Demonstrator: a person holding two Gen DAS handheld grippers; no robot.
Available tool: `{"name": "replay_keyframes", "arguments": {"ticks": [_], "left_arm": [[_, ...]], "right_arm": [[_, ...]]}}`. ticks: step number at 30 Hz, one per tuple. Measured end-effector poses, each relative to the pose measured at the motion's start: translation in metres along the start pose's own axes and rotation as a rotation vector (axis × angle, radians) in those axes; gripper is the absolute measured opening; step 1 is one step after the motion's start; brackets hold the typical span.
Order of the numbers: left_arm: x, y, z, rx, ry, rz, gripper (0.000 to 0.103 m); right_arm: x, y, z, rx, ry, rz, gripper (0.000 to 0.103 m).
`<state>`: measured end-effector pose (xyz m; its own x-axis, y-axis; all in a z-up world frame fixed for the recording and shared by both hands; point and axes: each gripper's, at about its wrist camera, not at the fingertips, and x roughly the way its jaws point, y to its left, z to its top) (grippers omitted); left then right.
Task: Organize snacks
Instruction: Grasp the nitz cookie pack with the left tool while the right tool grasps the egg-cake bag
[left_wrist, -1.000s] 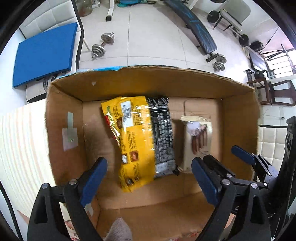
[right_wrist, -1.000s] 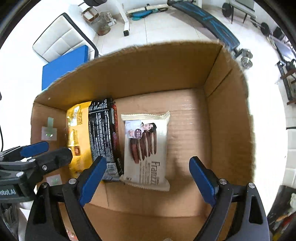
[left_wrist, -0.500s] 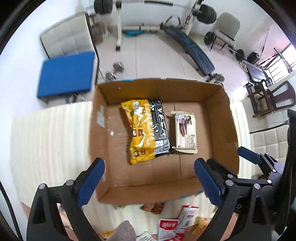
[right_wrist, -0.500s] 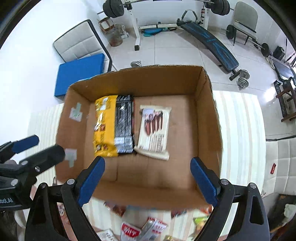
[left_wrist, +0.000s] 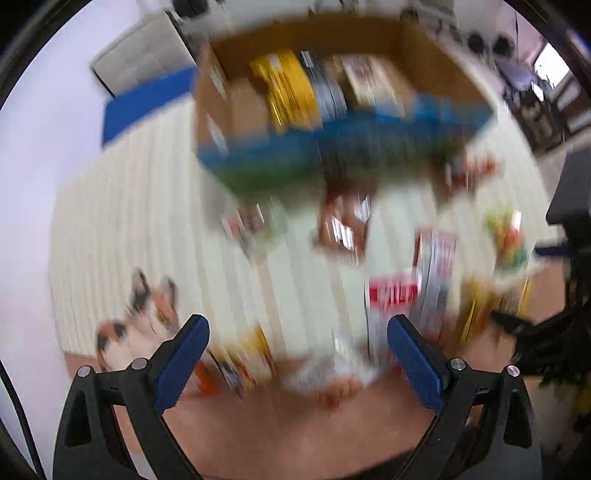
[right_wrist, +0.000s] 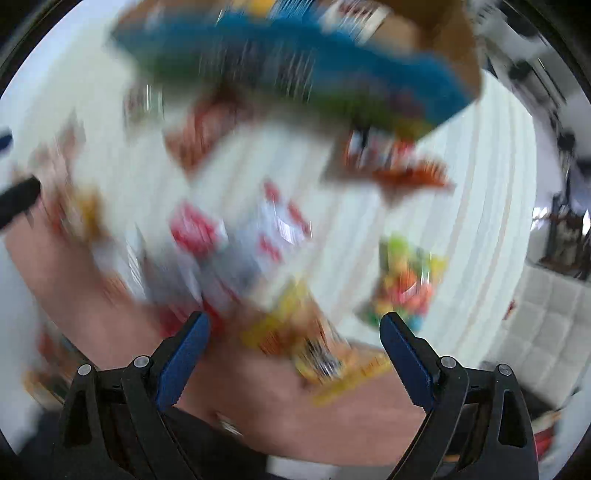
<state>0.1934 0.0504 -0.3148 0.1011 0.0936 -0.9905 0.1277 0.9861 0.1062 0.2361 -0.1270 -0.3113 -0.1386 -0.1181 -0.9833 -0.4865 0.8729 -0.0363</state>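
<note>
Both views are heavily motion-blurred. The cardboard box (left_wrist: 229, 110) with a blue printed front stands at the far side of the table and holds a yellow packet (left_wrist: 288, 88), a black one and a pale wafer packet. The box also shows in the right wrist view (right_wrist: 450, 44). Several loose snack packets lie on the white slatted table before it, among them a red and white packet (left_wrist: 393, 295) and a colourful candy bag (right_wrist: 406, 284). My left gripper (left_wrist: 297, 354) is open and empty above the packets. My right gripper (right_wrist: 293, 349) is open and empty too.
The table's brown front edge (left_wrist: 295, 421) runs just below the fingers. A blue pad (left_wrist: 144, 107) and white chair sit beyond the table on the left. The other gripper's black body shows at the right edge of the left wrist view (left_wrist: 569, 332).
Both grippers have pulled back out of the box and away from it, toward the near edge of the table, over the loose packets. Both stay open.
</note>
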Motion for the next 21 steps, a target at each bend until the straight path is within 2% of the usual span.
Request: {"name": "replay_keyframes", "arguments": {"ticks": [3, 8, 15, 18, 19, 21], "left_arm": [[0.04, -0.015, -0.031, 0.038, 0.103, -0.007, 0.099], [0.091, -0.047, -0.057, 0.202, 0.211, 0.009, 0.099], [0.127, -0.073, -0.064, 0.342, 0.286, 0.051, 0.099], [0.134, -0.07, -0.061, 0.31, 0.303, 0.054, 0.085], [0.135, -0.063, -0.058, 0.248, 0.312, 0.032, 0.081], [0.136, -0.048, -0.053, 0.132, 0.32, 0.01, 0.081]], "right_arm": [[0.037, 0.014, -0.016, -0.116, 0.08, -0.111, 0.095], [0.083, 0.02, -0.019, -0.225, 0.171, -0.196, 0.095], [0.099, 0.023, -0.017, -0.222, 0.22, -0.155, 0.084], [0.099, 0.015, -0.014, -0.158, 0.23, -0.113, 0.074], [0.099, 0.007, -0.012, -0.107, 0.228, -0.096, 0.074], [0.095, -0.009, -0.008, -0.016, 0.217, -0.046, 0.073]]}}
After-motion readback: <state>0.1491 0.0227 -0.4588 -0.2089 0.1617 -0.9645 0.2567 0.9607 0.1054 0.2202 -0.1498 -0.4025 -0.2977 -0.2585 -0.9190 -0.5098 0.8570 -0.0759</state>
